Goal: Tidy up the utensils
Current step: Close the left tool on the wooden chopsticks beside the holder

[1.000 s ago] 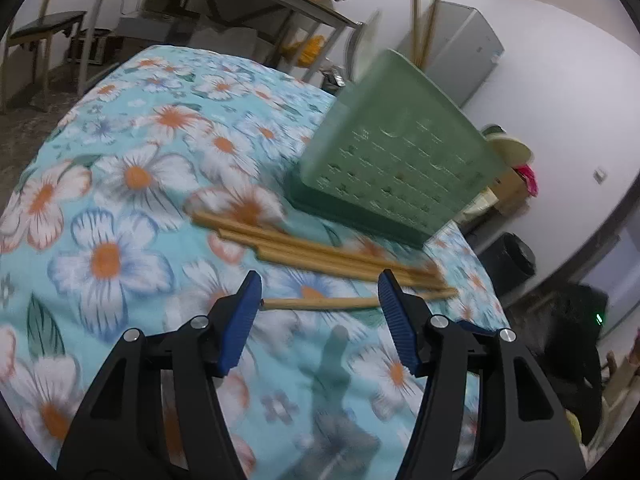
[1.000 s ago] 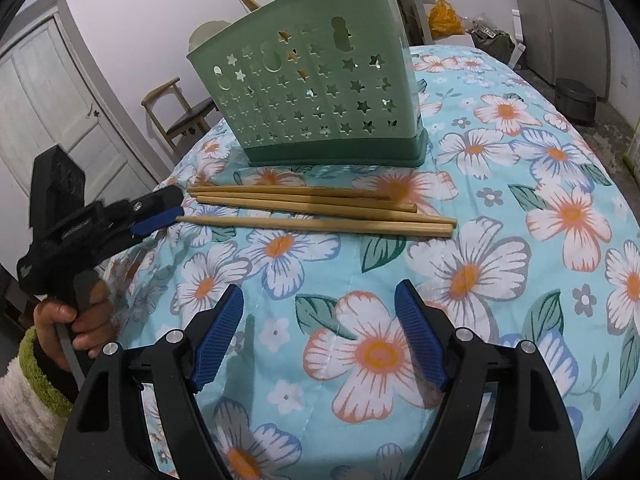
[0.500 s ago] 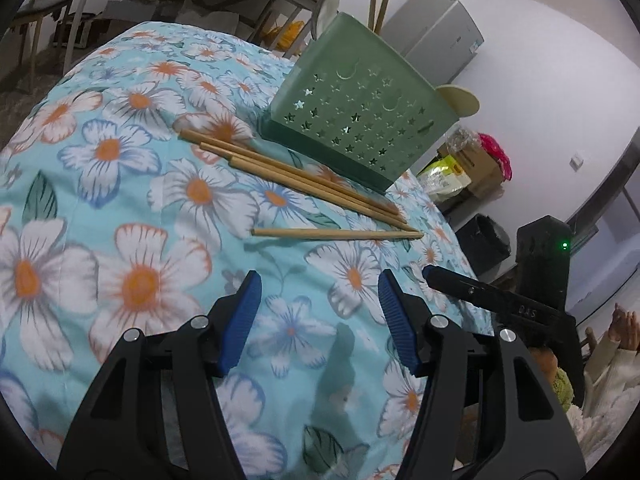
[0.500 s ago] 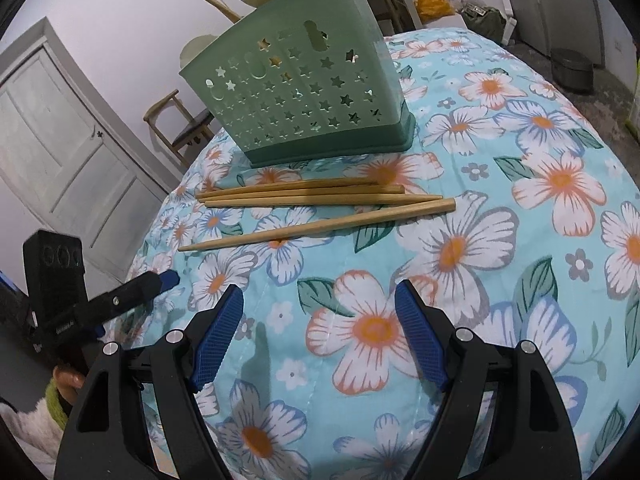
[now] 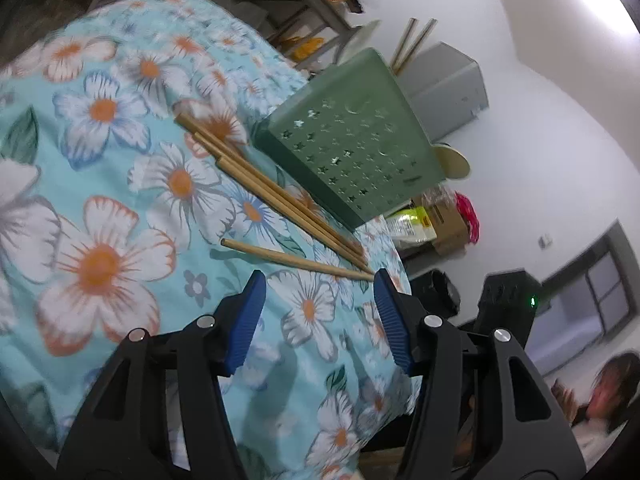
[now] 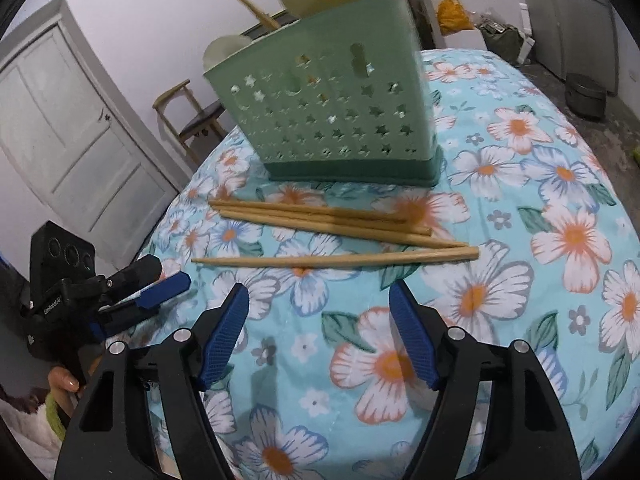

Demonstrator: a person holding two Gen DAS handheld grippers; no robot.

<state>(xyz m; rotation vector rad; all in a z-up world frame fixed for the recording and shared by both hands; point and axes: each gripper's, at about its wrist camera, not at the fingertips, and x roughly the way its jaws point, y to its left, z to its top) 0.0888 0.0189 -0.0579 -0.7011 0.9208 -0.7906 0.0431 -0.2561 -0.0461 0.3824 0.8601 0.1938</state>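
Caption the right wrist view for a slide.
Open right tongs face four loose chopsticks before a green utensil holder.

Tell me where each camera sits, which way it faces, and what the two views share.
Left wrist: on the left gripper, jaws open, looking across the floral tablecloth at the chopsticks and green utensil basket.
Right wrist: on the right gripper, jaws open, facing the basket's star-holed side with the chopsticks before it; the left gripper and a bit of hand show at lower left.
Shared: chopsticks, basket, tablecloth, seen from different sides.
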